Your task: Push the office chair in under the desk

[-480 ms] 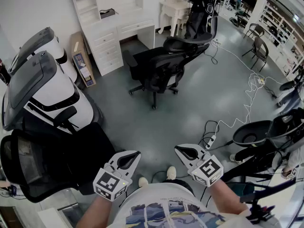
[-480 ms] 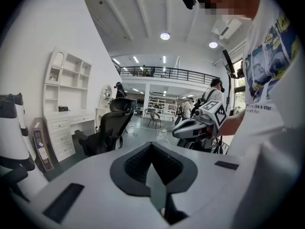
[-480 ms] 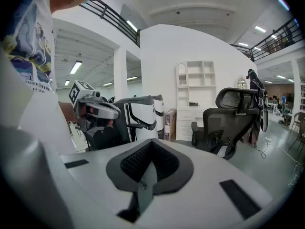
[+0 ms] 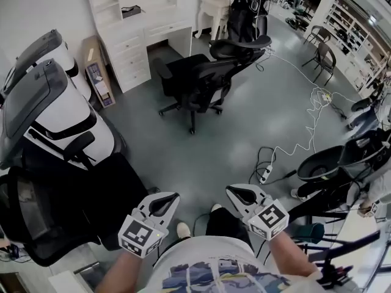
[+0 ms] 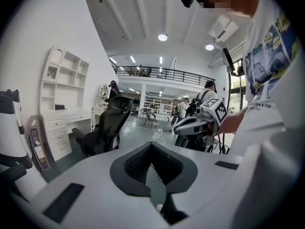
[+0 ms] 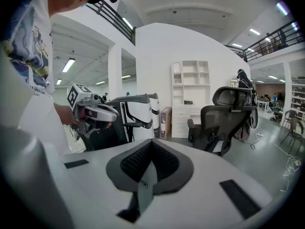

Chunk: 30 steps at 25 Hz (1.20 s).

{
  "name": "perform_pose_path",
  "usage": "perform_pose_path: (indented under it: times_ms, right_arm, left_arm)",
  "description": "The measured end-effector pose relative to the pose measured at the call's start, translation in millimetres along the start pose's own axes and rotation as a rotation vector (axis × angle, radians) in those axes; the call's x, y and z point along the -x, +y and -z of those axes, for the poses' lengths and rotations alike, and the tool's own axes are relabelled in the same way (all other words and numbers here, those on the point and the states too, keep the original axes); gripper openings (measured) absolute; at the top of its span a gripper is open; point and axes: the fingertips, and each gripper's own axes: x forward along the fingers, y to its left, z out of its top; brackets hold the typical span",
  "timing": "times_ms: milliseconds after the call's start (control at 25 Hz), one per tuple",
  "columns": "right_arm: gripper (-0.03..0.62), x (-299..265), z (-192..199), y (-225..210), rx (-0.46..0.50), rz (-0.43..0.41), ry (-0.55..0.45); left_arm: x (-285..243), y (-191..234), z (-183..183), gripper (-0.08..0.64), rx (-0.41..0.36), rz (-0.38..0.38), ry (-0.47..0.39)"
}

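- left gripper (image 4: 166, 200): jaws pressed together with nothing in them, held low, right in front of the person's shirt
- right gripper (image 4: 239, 194): same deal, closed and empty, just to the right of the left one
- office chair (image 4: 195, 81): black, well ahead of both grippers, neither one touching it
- desk (image 4: 143, 26): white, beyond the chair and a bit left; the chair is out on the open floor, not tucked under
- white cable (image 4: 305, 136): on the floor, ahead and to the right of the right gripper

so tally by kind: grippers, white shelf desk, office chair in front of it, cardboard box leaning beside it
grippers, left gripper and right gripper: 2
white desk: 1
black office chair: 1
cardboard box: 1
total: 5
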Motion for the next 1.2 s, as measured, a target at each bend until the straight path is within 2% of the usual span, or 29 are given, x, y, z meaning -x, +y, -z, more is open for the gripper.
perform_pose_path:
  times_ms: [160, 360, 440, 640, 880, 1200]
  right_arm:
    - [0.025, 3, 6, -17, -0.050, 0.043, -0.002]
    - [0.038, -9, 0, -66, -0.102, 0.080, -0.050]
    - [0.181, -18, -3, -94, -0.111, 0.095, -0.059]
    - [0.186, -38, -16, -170, -0.130, 0.121, -0.087]
    - [0.213, -55, -29, -254, -0.138, 0.125, -0.099]
    - [0.237, -85, -34, -340, -0.156, 0.142, -0.106]
  left_arm:
    - [-12, 7, 2, 0.014, -0.001, 0.003, -0.002]
    - [-46, 28, -6, 0.015, -0.011, -0.011, 0.006]
    - [-64, 40, -13, 0.016, -0.012, -0.019, 0.006]
    - [-121, 73, -38, 0.027, -0.041, -0.050, 0.026]
    - [-184, 110, -76, 0.102, -0.063, -0.098, 0.035]
    - [-237, 165, -93, 0.135, -0.044, -0.194, 0.065]
